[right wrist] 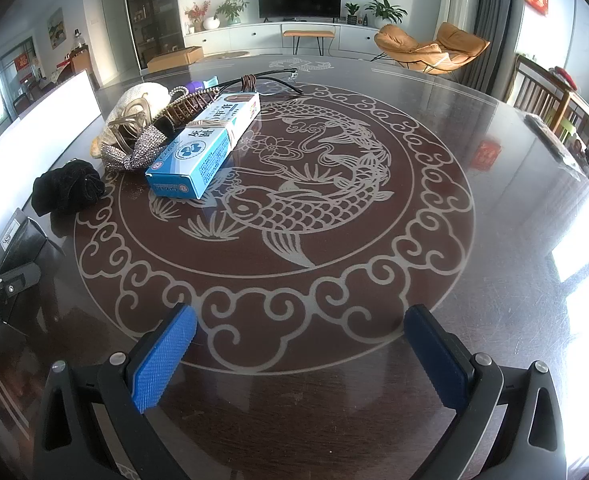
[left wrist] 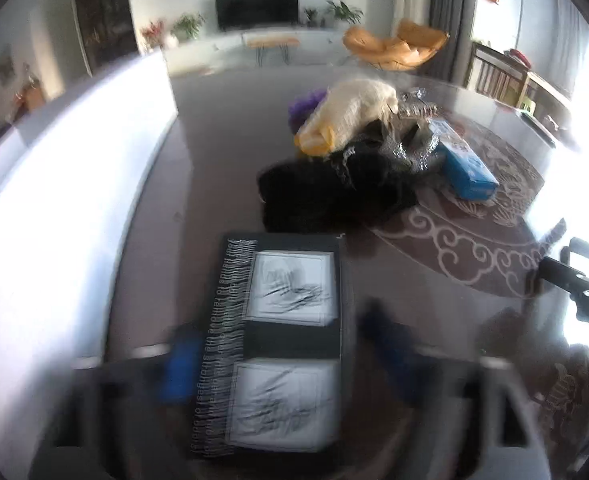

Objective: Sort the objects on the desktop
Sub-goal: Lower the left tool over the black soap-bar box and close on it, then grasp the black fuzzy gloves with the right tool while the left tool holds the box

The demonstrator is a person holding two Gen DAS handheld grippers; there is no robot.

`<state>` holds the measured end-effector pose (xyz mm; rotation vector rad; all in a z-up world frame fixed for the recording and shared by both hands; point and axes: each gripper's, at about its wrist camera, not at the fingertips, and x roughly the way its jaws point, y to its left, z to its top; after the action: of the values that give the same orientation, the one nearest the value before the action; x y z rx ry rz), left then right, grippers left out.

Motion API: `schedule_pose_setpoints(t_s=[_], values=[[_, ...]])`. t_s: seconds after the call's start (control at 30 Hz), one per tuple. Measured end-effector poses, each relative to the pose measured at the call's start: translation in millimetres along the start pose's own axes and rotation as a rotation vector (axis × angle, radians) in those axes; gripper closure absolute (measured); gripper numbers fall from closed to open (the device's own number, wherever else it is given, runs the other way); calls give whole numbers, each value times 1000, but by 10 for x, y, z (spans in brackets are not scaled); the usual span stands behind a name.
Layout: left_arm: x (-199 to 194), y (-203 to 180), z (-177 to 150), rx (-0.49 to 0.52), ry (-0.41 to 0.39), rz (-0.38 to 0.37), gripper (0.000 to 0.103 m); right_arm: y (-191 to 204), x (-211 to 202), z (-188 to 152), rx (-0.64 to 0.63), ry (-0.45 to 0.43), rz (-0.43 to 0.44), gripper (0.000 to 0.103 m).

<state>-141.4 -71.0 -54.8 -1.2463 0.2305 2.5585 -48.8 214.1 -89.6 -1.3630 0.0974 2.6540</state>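
Your left hand-held gripper points down at a black box with two white sketch panels and a zebra-striped edge; the box lies between the blue pads, but motion blur prevents you from confirming whether the pads press on it. Your right hand-held gripper hovers over the desk with its jaws wide apart and nothing between them. The remaining objects sit in a cluster at the far left of the desk's fish medallion: a blue and white carton, just beside it a rhinestone bow, a cream knitted item behind that, and a black scrunchie nearer the desk's left edge, apart from the carton.
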Motion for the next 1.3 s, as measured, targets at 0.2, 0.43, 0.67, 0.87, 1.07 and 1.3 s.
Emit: schedule_pose_setpoints(t_s=[0.2, 0.43, 0.67, 0.87, 1.07, 1.3], values=[[-69, 160, -63, -113, -18, -10, 45, -1, -1, 0, 0, 0, 0, 0], [-60, 97, -138, -73, -6, 32, 44, 2, -22, -4, 0, 0, -9, 0], [-59, 79, -146, -68, -6, 39, 43, 665, -353, 155, -304, -136, 112, 2], [-60, 78, -147, -68, -6, 39, 43, 1750, -141, 743, -756, -84, 193, 30], [-44, 64, -141, -68, -6, 38, 43, 2114, 258, 918, -823, 72, 253, 59], [-47, 66, -143, -68, -4, 38, 43, 1421, -3, 589, -404, 72, 282, 62]])
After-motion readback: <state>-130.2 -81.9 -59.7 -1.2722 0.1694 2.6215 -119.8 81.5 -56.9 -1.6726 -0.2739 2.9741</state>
